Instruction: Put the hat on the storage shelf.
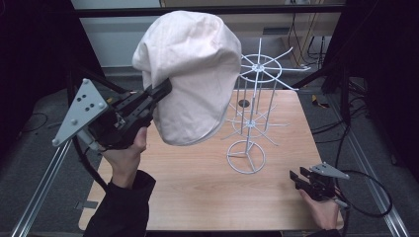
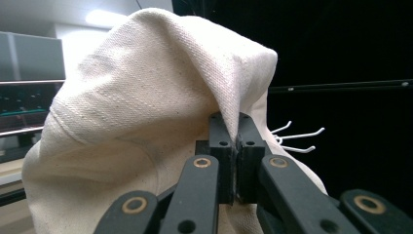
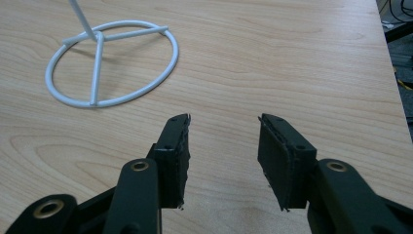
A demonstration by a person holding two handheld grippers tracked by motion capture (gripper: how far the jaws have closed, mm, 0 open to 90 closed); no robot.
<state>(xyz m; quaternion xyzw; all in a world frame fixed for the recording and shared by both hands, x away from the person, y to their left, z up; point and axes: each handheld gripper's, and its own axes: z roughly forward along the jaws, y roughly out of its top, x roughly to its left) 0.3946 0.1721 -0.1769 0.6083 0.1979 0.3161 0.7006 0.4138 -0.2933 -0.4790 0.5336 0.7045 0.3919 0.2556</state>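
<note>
A cream cloth cap hangs in the air above the table's left half, pinched at its edge by my left gripper, which is shut on it. In the left gripper view the cap drapes over the closed jaws of the left gripper. A white wire rack with hooked arms stands on the table just right of the cap; its hook tips show past the cloth. My right gripper rests low near the table's front right, open with nothing between its jaws.
The wooden table has bare room in front of the rack's ring base. Black cables trail off the table's right edge. Dark frame bars stand behind the table.
</note>
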